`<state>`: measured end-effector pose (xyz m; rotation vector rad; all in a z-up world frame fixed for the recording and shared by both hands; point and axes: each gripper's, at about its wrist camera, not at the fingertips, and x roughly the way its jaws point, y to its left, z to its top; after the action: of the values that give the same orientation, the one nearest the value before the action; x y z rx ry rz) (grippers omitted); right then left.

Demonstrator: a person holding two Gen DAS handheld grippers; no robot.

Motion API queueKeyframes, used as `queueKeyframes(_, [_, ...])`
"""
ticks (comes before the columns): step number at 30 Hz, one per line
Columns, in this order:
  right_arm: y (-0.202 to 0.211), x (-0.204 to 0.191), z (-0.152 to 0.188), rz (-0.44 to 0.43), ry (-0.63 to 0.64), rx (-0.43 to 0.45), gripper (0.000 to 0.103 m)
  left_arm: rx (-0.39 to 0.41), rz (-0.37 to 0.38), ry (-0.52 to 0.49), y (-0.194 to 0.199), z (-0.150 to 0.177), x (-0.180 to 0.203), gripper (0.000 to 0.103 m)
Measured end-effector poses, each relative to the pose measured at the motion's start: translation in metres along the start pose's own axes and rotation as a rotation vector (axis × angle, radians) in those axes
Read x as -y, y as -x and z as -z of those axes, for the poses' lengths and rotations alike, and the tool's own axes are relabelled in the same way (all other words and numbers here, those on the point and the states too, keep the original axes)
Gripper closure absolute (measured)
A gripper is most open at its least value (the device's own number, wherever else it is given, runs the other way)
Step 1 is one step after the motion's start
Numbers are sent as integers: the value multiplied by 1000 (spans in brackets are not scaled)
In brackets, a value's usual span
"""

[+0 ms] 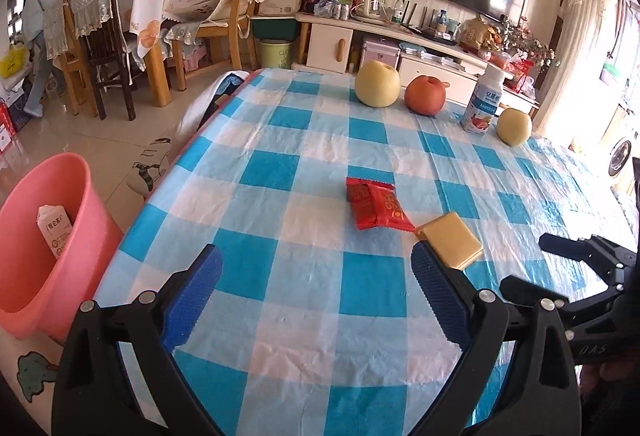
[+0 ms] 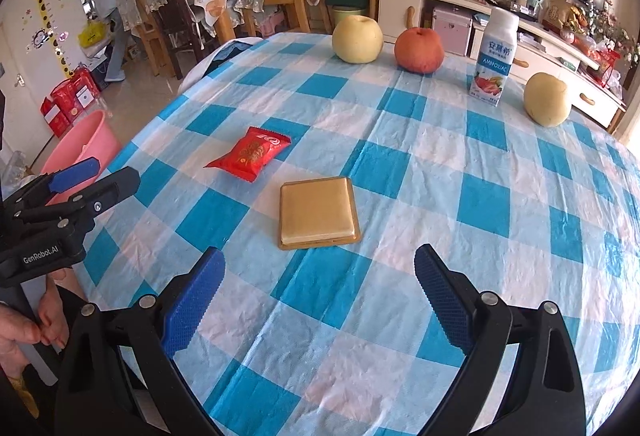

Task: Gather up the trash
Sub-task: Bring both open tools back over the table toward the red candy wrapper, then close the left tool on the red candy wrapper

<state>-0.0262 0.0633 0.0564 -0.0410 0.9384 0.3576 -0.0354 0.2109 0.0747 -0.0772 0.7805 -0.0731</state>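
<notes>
A crinkled red wrapper point(image 2: 250, 154) lies flat near a gold packet point(image 2: 318, 211).

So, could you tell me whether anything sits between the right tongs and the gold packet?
Nothing visible does. The right tongs are open with only bare tablecloth ahead, up to the gold packet. The red wrapper lies off to the left.

Far edge of checked tablecloth point(image 2: 400, 156) — lg pear point(image 2: 357, 38), apple point(image 2: 419, 49), yogurt btl point(image 2: 494, 56) upright, sm pear point(image 2: 547, 99) — a row.
</notes>
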Motion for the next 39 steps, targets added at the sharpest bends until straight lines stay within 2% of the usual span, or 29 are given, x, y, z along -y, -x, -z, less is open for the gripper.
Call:
queueKeyframes(6, [-22, 3, 3, 33, 9, -49, 8, -27, 52, -3, -28, -12, 16, 7])
queueKeyframes(13, [-33, 9, 1, 20, -9, -53, 8, -75, 93, -19, -62, -21, 34, 7])
queueKeyframes(23, [-41, 4, -3, 4, 13, -48, 8, -126, 66, -52, -99, -29, 46, 9])
queueKeyframes(25, [-42, 4, -4, 1, 12, -49, 8, -143, 59, -55, -105, -28, 47, 17])
queueKeyframes(29, [-44, 2, -5, -2, 20, -47, 8, -171, 58, -60, -112, -27, 48, 24])
queueKeyframes(35, [-46, -2, -6, -6, 34, -39, 8, -175, 60, -68, -115, -26, 49, 41])
queueKeyframes(37, [-47, -3, -6, -3, 42, -35, 8, -173, 65, -68, -114, -25, 49, 51])
queueKeyframes(39, [-48, -4, -7, -1, 45, -31, 8, -173, 66, -69, -114, -25, 49, 55])
